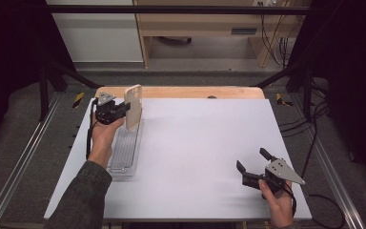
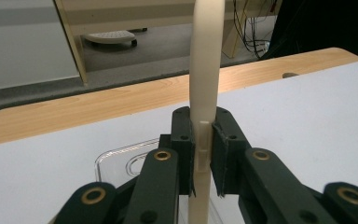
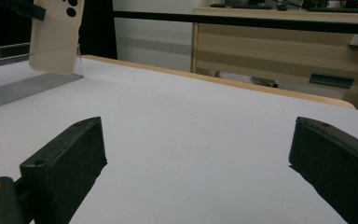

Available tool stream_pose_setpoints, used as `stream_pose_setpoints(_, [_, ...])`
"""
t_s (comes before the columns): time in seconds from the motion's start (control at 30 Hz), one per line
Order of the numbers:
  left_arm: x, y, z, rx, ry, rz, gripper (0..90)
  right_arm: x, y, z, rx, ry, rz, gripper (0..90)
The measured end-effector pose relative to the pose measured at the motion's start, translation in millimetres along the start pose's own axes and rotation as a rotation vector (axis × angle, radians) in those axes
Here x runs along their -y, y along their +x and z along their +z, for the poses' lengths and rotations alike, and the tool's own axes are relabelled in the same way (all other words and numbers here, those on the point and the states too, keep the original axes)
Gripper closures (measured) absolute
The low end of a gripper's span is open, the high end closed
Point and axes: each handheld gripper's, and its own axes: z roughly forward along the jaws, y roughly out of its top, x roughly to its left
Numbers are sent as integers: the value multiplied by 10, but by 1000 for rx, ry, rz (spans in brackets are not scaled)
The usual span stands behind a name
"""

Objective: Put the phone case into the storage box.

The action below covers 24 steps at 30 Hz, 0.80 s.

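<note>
Our left gripper (image 1: 124, 110) is raised at the far left, our left hand (image 1: 104, 136) wrapped under it and the sleeved forearm reaching up from the bottom edge; its jaws are clamped tight, with something pinched between the pads (image 2: 185, 140). Our right gripper (image 1: 253, 167) sits low at the near right, its jaws spread wide with nothing between them, our right hand (image 1: 277, 202) behind it.

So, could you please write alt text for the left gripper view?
The left gripper is shut on a cream phone case, held edge-on and upright between its black jaws. Below lies a clear plastic tray on the white table.
</note>
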Motion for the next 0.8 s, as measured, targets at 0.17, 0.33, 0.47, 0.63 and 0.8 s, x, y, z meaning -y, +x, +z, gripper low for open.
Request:
stream_pose_setpoints(0.17, [-10, 15, 6, -5, 3, -8, 799, 0, 9, 3, -1, 0, -1, 37])
stream_pose_setpoints(0.33, [-13, 0, 7, -5, 3, -6, 799, 2, 4, 2, 0, 3, 0, 36])
stream_pose_setpoints(0.47, [-21, -3, 11, -9, 3, -6, 799, 2, 11, 3, 0, 6, 4, 36])
stream_pose_setpoints(0.63, [-12, 18, 19, -14, 9, -16, 798, 3, 9, 3, 1, 7, 8, 35])
stream_pose_setpoints(0.8, [-13, 18, 22, -21, 13, -10, 798, 4, 9, 4, 1, 8, 13, 35])
